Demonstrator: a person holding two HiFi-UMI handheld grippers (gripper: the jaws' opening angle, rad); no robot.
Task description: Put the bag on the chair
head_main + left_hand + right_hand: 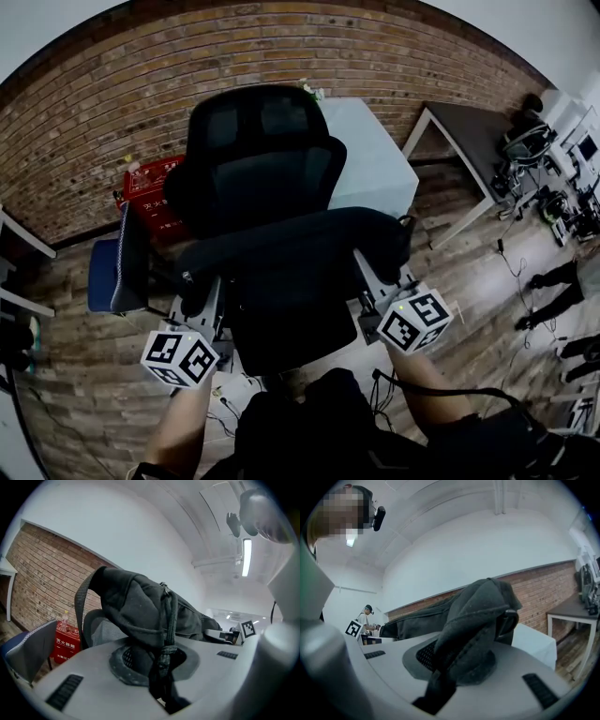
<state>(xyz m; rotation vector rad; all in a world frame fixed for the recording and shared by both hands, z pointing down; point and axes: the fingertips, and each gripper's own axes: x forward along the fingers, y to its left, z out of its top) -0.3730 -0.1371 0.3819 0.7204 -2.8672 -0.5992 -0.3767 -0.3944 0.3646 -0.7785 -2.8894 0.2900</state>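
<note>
Red crate [148, 184] behind chair [264, 173]

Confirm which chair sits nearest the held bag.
The black mesh high-back office chair, directly behind the black fabric bag; the blue chair stands off left.

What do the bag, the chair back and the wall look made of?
Bag: dark matte woven fabric, perhaps nylon; it creases softly, with webbing straps. Chair back: seemingly black mesh, by its see-through weave. Wall: bare red-brown brick, mortar lines showing.
</note>
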